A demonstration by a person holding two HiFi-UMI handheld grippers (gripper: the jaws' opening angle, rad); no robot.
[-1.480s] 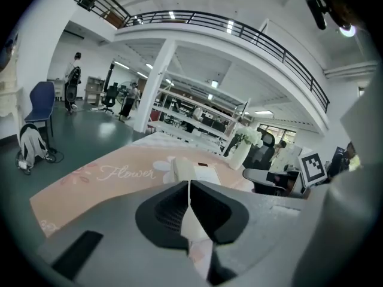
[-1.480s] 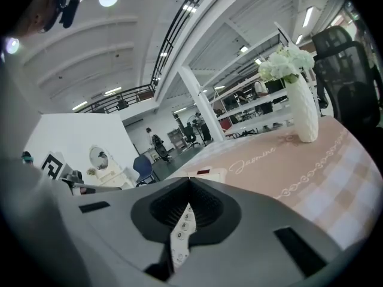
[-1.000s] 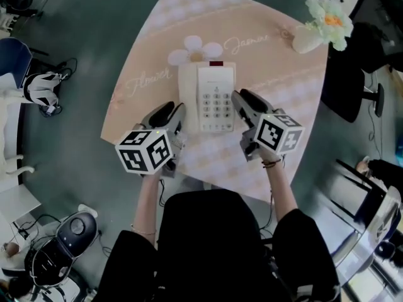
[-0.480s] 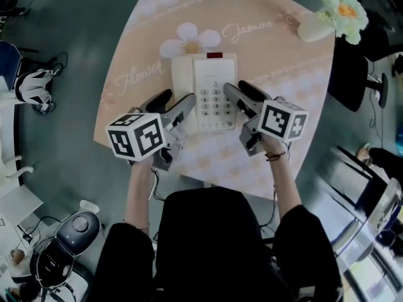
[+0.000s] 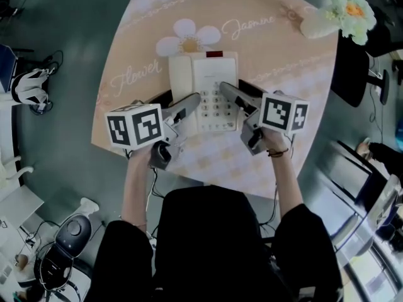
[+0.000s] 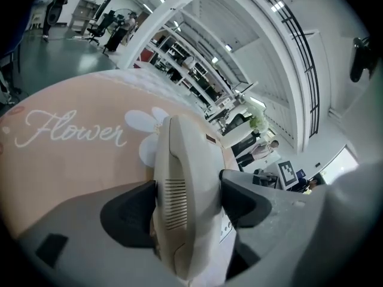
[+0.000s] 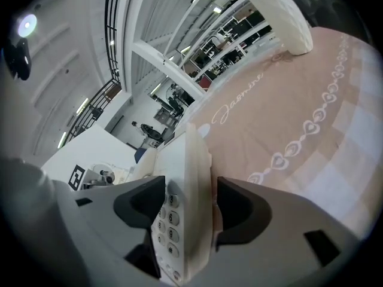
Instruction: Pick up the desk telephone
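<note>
A cream desk telephone (image 5: 214,87) lies flat on the peach tablecloth (image 5: 283,55), its handset on the left and its keypad on the right. My left gripper (image 5: 179,97) straddles the handset (image 6: 182,184) from the near left. Its jaws have just been opening and stand open, one pad on each side of the handset. My right gripper (image 5: 234,88) straddles the phone's right edge (image 7: 194,184) beside the keypad. Its jaws have also just been opening and stand open around that edge. In neither gripper view can I see a pad pressing in.
A white vase of pale flowers (image 5: 343,11) stands at the table's far right corner. The table's near edge (image 5: 208,180) runs just in front of the person. A dark office chair (image 5: 352,74) stands to the right, and equipment (image 5: 69,231) sits on the floor at the lower left.
Both grippers have moved forward and down from beside the phone to astride its left and right sides. Their jaws have spread wider. The phone has not moved on the cloth.
</note>
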